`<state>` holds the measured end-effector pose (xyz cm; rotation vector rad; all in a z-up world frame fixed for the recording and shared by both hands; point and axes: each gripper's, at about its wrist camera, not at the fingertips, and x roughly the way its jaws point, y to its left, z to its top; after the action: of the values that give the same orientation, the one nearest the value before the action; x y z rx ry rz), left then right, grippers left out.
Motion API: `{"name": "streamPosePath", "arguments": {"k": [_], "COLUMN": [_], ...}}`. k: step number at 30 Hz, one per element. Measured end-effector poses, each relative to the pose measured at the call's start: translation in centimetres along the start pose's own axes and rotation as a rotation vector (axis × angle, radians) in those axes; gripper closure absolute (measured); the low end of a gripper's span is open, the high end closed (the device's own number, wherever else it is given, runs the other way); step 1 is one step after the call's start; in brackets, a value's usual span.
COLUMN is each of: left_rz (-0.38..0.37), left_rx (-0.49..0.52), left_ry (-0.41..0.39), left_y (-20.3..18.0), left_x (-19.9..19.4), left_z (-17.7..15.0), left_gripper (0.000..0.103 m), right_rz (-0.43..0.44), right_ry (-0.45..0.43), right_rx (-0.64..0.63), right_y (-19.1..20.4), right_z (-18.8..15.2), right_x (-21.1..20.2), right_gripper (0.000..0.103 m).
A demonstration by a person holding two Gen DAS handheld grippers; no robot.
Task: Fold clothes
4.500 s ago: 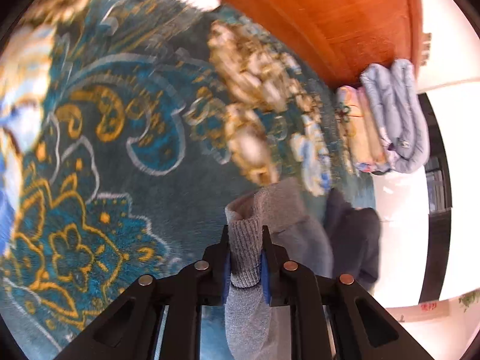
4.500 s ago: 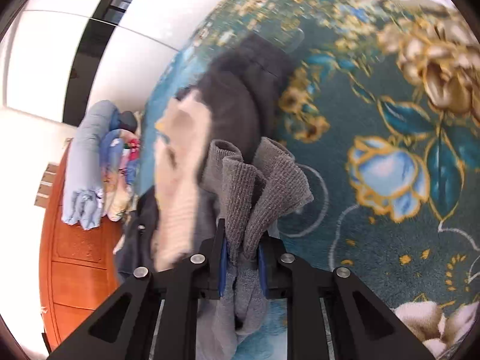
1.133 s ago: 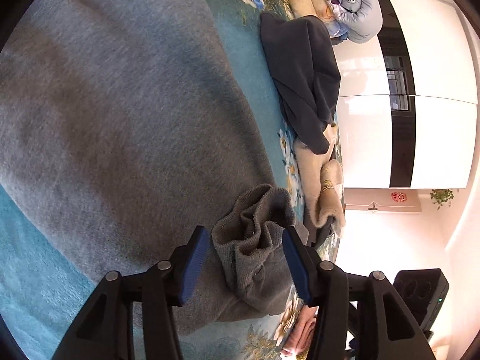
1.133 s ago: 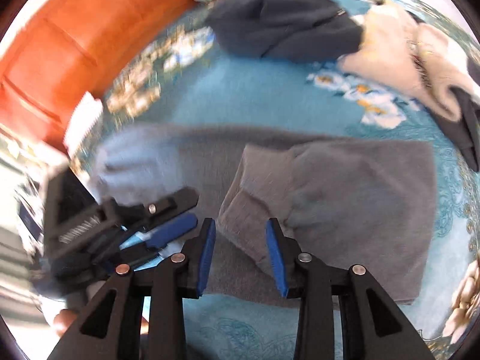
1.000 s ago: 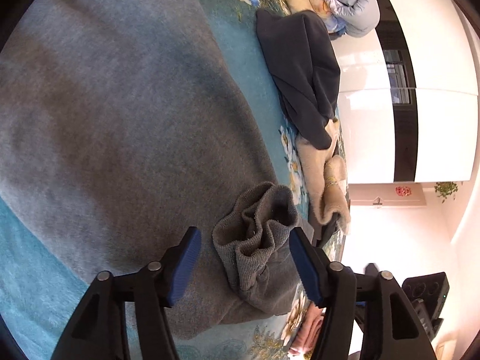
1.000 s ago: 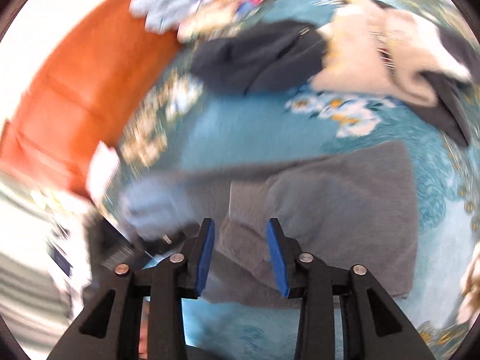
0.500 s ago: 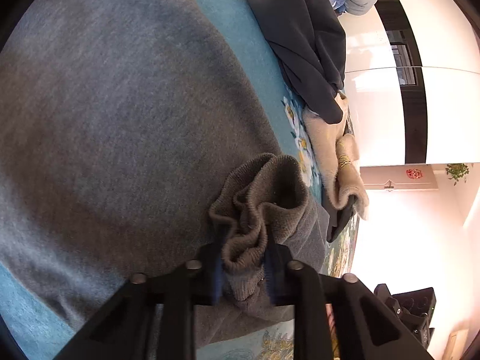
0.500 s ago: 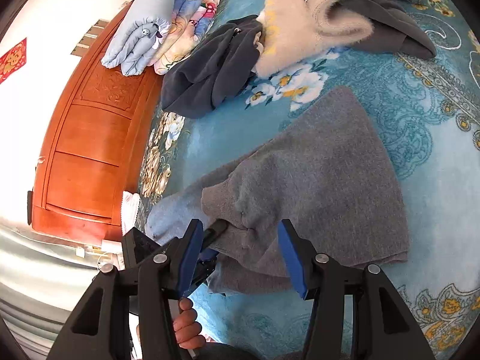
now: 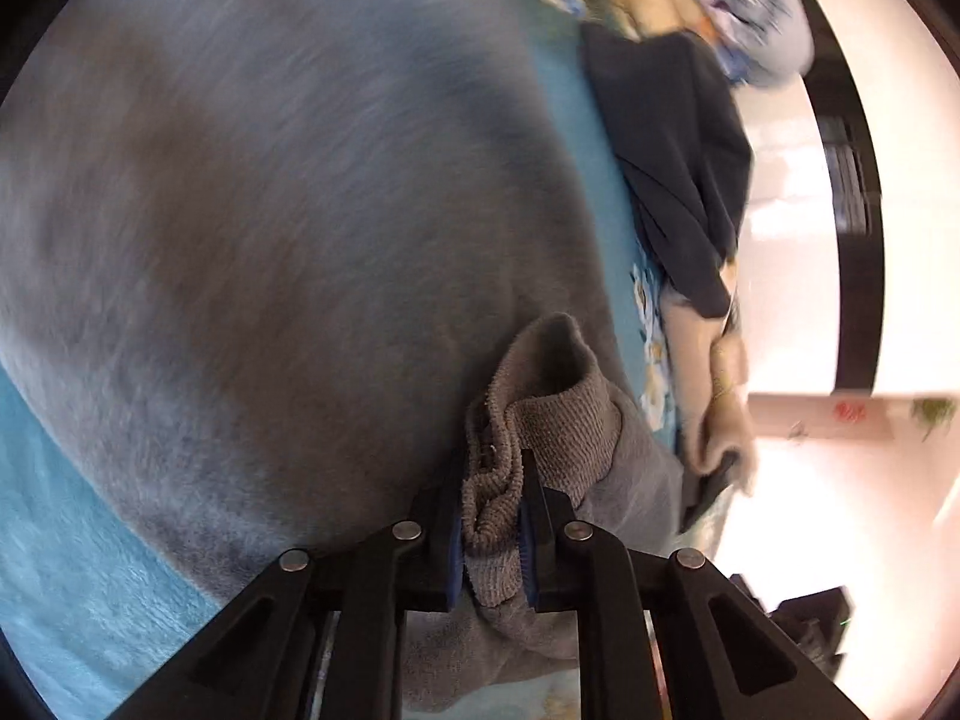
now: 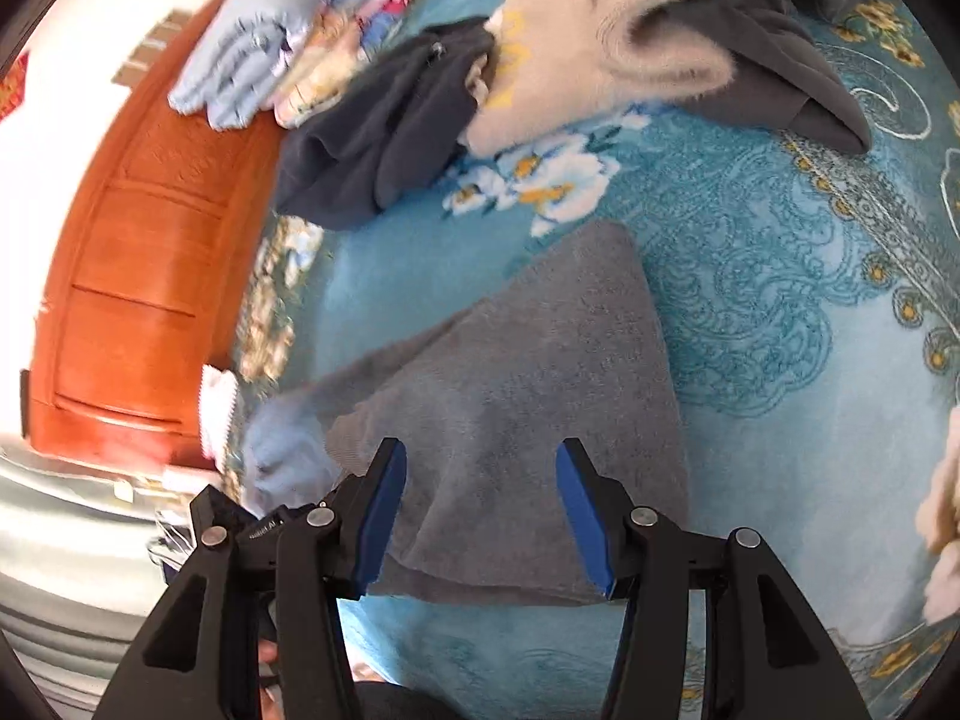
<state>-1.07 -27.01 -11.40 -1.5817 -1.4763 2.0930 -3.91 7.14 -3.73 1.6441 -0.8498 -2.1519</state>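
Note:
A grey sweater (image 9: 288,228) lies spread on the teal patterned carpet (image 10: 780,324); in the right wrist view the grey sweater (image 10: 528,396) sits just ahead of the fingers. My left gripper (image 9: 491,516) is shut on the sweater's ribbed cuff (image 9: 540,420), which bunches up between the pads. My right gripper (image 10: 480,510) is open and empty, held above the sweater's near edge. The left gripper's black body (image 10: 240,522) shows at the lower left of the right wrist view.
A dark navy garment (image 10: 384,126), a cream fuzzy sweater (image 10: 600,42) and a dark grey garment (image 10: 798,78) lie heaped at the carpet's far side. Folded blue and floral bedding (image 10: 282,42) rests by an orange wooden cabinet (image 10: 138,252). A white wall and a dark doorway (image 9: 852,180) stand beyond.
My left gripper has shut on the ribbed cuff it was open around. My right gripper let go of the sweater, opened wider and drew back from it.

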Motion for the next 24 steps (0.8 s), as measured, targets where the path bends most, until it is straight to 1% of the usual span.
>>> {"name": "streamPosePath", "arguments": {"k": [1, 5, 8, 12, 13, 17, 20, 22, 24], "left_rz": [0.0, -0.002, -0.003, -0.011, -0.013, -0.019, -0.03, -0.037, -0.041], "left_rx": [0.002, 0.009, 0.001, -0.023, -0.022, -0.028, -0.043, -0.051, -0.057], "left_ry": [0.0, 0.002, 0.008, 0.021, 0.021, 0.022, 0.024, 0.025, 0.026], "left_y": [0.0, -0.1, 0.2, 0.6, 1.5, 2.2, 2.2, 2.2, 1.5], "left_x": [0.0, 0.2, 0.5, 1.0, 0.5, 0.1, 0.3, 0.3, 0.5], "left_z": [0.0, 0.1, 0.3, 0.4, 0.3, 0.3, 0.3, 0.2, 0.3], "left_gripper": [0.088, 0.087, 0.086, 0.084, 0.084, 0.084, 0.084, 0.084, 0.083], "right_rz": [-0.009, -0.026, -0.075, -0.164, -0.172, -0.205, -0.178, -0.167, -0.164], "right_ry": [0.008, -0.009, 0.002, 0.067, 0.076, 0.113, 0.115, 0.139, 0.169], "right_rx": [-0.017, -0.124, -0.178, -0.128, -0.125, -0.11, -0.116, -0.123, -0.129], "right_y": [0.1, 2.0, 2.3, -0.1, -0.3, -0.9, 0.2, 0.7, 0.8], "right_z": [0.3, 2.1, 3.1, 3.7, 3.7, 3.4, 2.6, 1.5, 0.3], "right_x": [0.2, 1.0, 2.4, 5.0, 5.1, 5.4, 3.8, 2.7, 2.2], "right_gripper": [0.05, 0.05, 0.05, 0.05, 0.05, 0.05, 0.05, 0.05, 0.05]}}
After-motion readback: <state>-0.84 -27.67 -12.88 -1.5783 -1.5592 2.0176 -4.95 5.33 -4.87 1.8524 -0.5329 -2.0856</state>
